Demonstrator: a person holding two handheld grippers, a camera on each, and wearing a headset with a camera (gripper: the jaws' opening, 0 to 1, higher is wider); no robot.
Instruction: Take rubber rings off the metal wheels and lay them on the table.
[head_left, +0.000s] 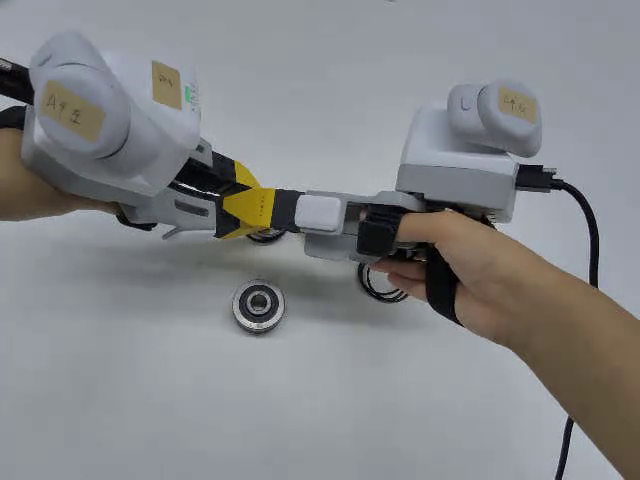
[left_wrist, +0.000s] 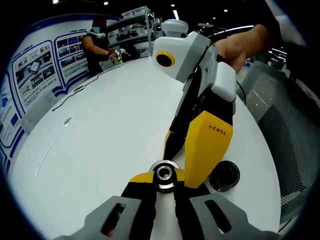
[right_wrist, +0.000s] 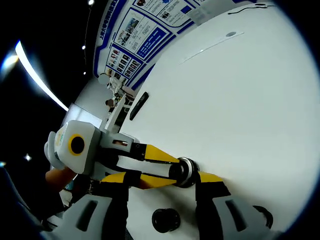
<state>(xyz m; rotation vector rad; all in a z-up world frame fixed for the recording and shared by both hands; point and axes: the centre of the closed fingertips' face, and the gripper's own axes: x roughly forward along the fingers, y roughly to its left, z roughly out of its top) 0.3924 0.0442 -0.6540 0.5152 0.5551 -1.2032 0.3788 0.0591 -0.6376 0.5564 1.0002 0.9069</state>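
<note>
My left gripper (head_left: 258, 222) (left_wrist: 164, 186) is shut on a small metal wheel (left_wrist: 164, 173) (right_wrist: 185, 171) with a black rubber ring around it, held above the white table. My right gripper (head_left: 285, 212) (right_wrist: 165, 181) comes in from the opposite side. Its yellow-tipped jaws stand apart, one on each side of the wheel and the left fingers, and the right-hand jaw lies against the wheel's rim. A second wheel (head_left: 259, 305) (left_wrist: 224, 176) (right_wrist: 165, 219) lies flat on the table below. Loose black rubber rings (head_left: 382, 288) (right_wrist: 262, 215) lie under the right hand.
A black cable (head_left: 590, 250) trails from the right gripper toward the table's near right. The white table (head_left: 320, 400) has open room all around. In the left gripper view a person (left_wrist: 97, 42) stands far off by wall posters.
</note>
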